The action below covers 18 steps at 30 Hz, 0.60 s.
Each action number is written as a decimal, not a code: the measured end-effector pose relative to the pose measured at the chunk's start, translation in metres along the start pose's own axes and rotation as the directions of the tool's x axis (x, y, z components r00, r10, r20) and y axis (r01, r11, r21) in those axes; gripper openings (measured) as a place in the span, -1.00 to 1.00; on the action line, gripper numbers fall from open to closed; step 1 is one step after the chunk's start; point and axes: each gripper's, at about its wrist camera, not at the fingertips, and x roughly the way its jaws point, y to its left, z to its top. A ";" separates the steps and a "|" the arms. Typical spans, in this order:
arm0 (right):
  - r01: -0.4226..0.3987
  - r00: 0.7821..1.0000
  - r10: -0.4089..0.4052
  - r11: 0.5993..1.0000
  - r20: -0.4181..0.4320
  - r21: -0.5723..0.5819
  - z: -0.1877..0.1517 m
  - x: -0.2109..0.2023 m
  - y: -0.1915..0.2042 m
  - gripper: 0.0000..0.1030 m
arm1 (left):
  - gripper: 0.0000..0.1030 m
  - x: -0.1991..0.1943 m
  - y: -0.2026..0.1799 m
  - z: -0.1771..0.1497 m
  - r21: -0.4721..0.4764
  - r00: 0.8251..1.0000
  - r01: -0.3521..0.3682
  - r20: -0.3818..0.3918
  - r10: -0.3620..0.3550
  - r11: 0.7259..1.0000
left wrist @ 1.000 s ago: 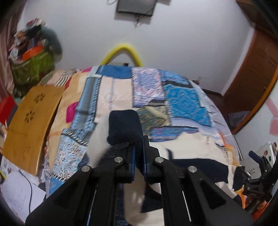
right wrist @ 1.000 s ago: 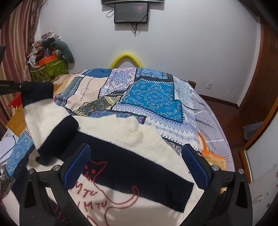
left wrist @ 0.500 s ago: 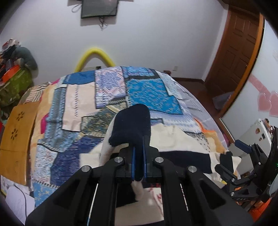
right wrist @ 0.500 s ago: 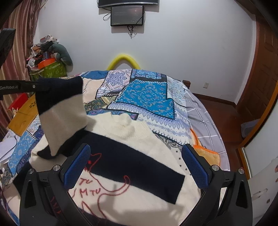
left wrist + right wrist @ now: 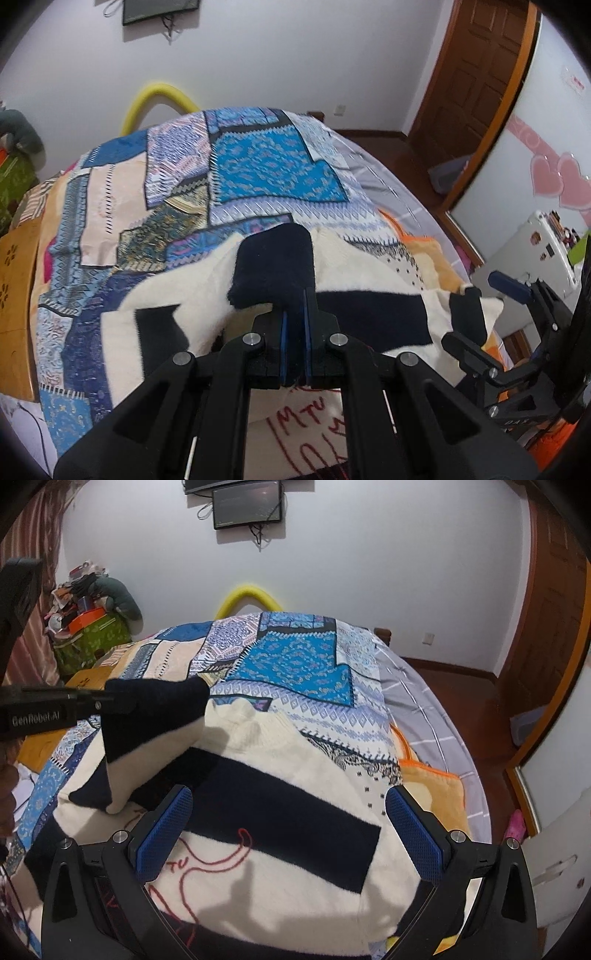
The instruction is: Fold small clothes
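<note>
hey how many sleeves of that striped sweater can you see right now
2. One sleeve is lifted over the sweater's front, its dark cuff pinched in the left gripper. The other sleeve lies by the open right gripper.

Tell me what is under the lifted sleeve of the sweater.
Under the sleeve, held by the left tongs, lies the sweater body: cream with a navy stripe and red stitching. The bedspread beneath is covered there.
</note>
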 end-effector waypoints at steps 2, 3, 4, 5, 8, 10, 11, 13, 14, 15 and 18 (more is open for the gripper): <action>-0.003 1.000 0.003 1.000 -0.008 0.012 -0.002 0.001 -0.003 1.00 | -0.88 0.007 -0.005 -0.004 0.012 1.000 0.012 -0.022 -0.012 1.000; -0.003 1.000 0.004 1.000 -0.012 0.016 -0.003 0.001 -0.004 1.00 | -0.88 0.010 -0.007 -0.007 0.015 0.999 0.018 -0.033 -0.017 1.000; -0.004 1.000 0.004 1.000 -0.015 0.018 -0.004 0.001 -0.005 1.00 | -0.88 0.013 -0.009 -0.009 0.018 0.999 0.022 -0.045 -0.021 1.000; -0.004 1.000 0.005 1.000 -0.017 0.019 -0.004 0.001 -0.006 1.00 | -0.88 0.016 -0.010 -0.011 0.019 0.998 0.021 -0.055 -0.020 1.000; -0.005 1.000 0.006 1.000 -0.018 0.020 -0.004 -0.001 -0.006 1.00 | -0.85 0.022 -0.013 -0.016 0.024 0.996 0.027 -0.086 -0.025 0.999; -0.006 1.000 0.006 1.000 -0.014 0.015 -0.003 -0.003 -0.005 1.00 | -0.77 0.024 -0.014 -0.018 0.024 0.994 0.034 -0.103 -0.031 0.999; -0.005 1.000 0.005 1.000 -0.013 0.011 -0.003 -0.003 -0.003 1.00 | -0.72 0.022 -0.014 -0.019 0.029 0.994 0.033 -0.102 -0.030 0.999; -0.005 1.000 0.005 1.000 -0.012 0.001 0.000 -0.003 0.000 1.00 | -0.52 0.018 -0.014 -0.020 0.039 0.996 0.020 -0.093 -0.017 0.999; -0.006 1.000 0.006 1.000 -0.011 -0.003 0.001 -0.004 0.001 1.00 | -0.46 0.015 -0.013 -0.020 0.044 0.997 0.009 -0.082 -0.005 0.999; -0.009 1.000 0.009 1.000 -0.012 -0.008 0.002 -0.004 0.004 1.00 | -0.37 0.011 -0.012 -0.019 0.045 0.997 0.001 -0.074 0.002 0.999; -0.020 1.000 0.020 1.000 -0.014 -0.020 0.006 -0.003 0.011 1.00 | -0.25 -0.002 -0.003 -0.018 0.035 0.999 -0.025 -0.041 0.027 0.999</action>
